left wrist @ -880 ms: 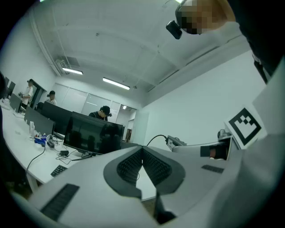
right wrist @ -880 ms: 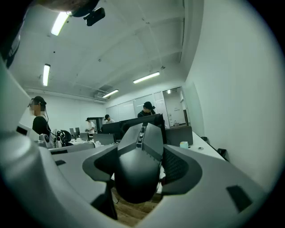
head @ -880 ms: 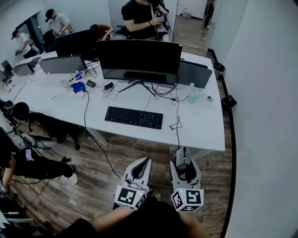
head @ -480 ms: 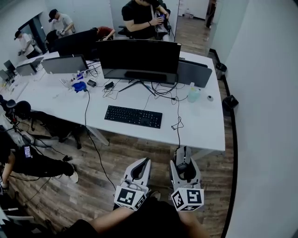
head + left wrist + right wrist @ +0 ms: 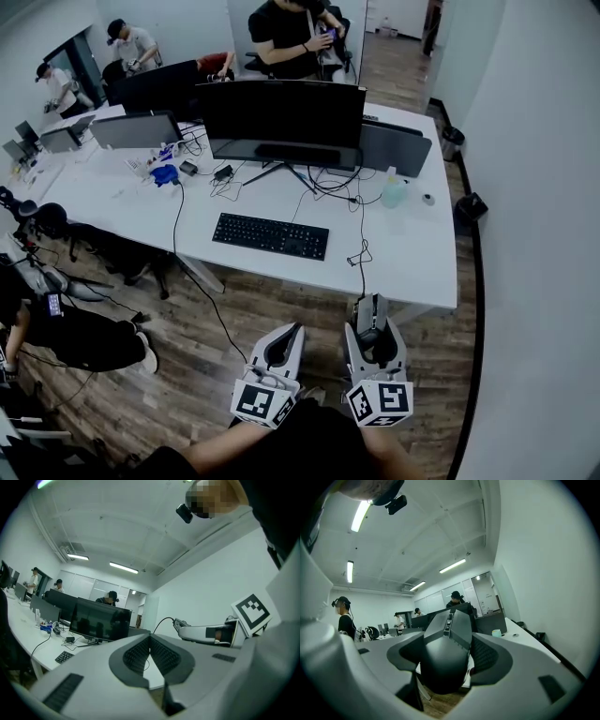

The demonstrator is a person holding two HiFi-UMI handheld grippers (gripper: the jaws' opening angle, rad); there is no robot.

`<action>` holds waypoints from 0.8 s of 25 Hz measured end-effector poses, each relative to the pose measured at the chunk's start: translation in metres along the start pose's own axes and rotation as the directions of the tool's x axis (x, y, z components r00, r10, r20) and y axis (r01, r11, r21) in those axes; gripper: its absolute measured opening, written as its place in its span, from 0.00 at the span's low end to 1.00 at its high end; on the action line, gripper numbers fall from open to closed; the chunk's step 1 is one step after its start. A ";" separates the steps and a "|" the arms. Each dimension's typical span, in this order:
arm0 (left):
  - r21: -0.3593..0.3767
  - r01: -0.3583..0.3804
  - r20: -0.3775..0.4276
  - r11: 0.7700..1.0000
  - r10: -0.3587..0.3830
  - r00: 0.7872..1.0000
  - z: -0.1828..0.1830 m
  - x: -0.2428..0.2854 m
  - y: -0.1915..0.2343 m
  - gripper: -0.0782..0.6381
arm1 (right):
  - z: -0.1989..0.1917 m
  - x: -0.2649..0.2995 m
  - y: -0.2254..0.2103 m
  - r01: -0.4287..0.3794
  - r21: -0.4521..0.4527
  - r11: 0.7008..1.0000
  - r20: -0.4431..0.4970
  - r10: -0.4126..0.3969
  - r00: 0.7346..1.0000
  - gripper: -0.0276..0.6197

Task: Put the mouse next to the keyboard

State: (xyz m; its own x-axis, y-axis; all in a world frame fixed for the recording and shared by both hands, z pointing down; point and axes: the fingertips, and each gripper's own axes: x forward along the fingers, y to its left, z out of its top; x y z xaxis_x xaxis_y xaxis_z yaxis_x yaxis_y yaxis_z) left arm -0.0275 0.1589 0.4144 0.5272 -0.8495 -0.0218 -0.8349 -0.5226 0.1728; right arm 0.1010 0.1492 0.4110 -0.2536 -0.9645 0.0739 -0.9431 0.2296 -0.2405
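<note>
L tongs [image 5: 297,327] closed, R tongs [image 5: 374,307] loaded

The white table [image 5: 412,253] stands on a wood plank floor [image 5: 234,314]. A black keyboard [image 5: 270,235] lies flat near the front edge, with a wide black monitor [image 5: 281,114] on its stand behind it and a black cable [image 5: 356,254] running to the front edge just right of the keyboard. A pale green container [image 5: 392,191] stands towards the right end, and a blue object [image 5: 163,174] sits towards the left, near a grey monitor [image 5: 136,129].
</note>
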 end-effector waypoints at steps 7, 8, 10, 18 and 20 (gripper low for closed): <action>-0.027 0.019 -0.025 0.999 -0.019 1.000 -0.017 0.036 0.010 0.13 | -0.003 0.032 -0.020 0.016 -0.013 1.000 -0.015 -0.017 1.000 0.52; -0.033 0.025 -0.027 0.999 -0.026 0.999 -0.019 0.044 0.011 0.13 | -0.003 0.038 -0.023 0.022 -0.015 1.000 -0.021 -0.022 1.000 0.52; -0.040 0.038 -0.029 0.998 -0.039 0.999 -0.019 0.059 0.015 0.13 | -0.002 0.052 -0.029 0.031 -0.017 0.999 -0.032 -0.031 0.999 0.52; -0.076 0.065 -0.050 0.995 -0.069 0.996 -0.023 0.129 0.051 0.13 | -0.003 0.123 -0.055 0.061 -0.055 0.997 -0.090 -0.066 0.994 0.52; -0.085 0.073 -0.055 0.994 -0.078 0.995 -0.023 0.149 0.065 0.13 | -0.006 0.144 -0.061 0.075 -0.057 0.996 -0.112 -0.081 0.990 0.52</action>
State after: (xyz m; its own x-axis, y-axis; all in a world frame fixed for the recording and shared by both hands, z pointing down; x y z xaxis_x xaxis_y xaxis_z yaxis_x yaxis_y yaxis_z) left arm 0.0004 0.0003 0.4454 0.5985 -0.8009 0.0187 -0.7777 -0.5752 0.2537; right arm 0.1209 -0.0031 0.4425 -0.1991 -0.9592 0.2009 -0.9701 0.1640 -0.1788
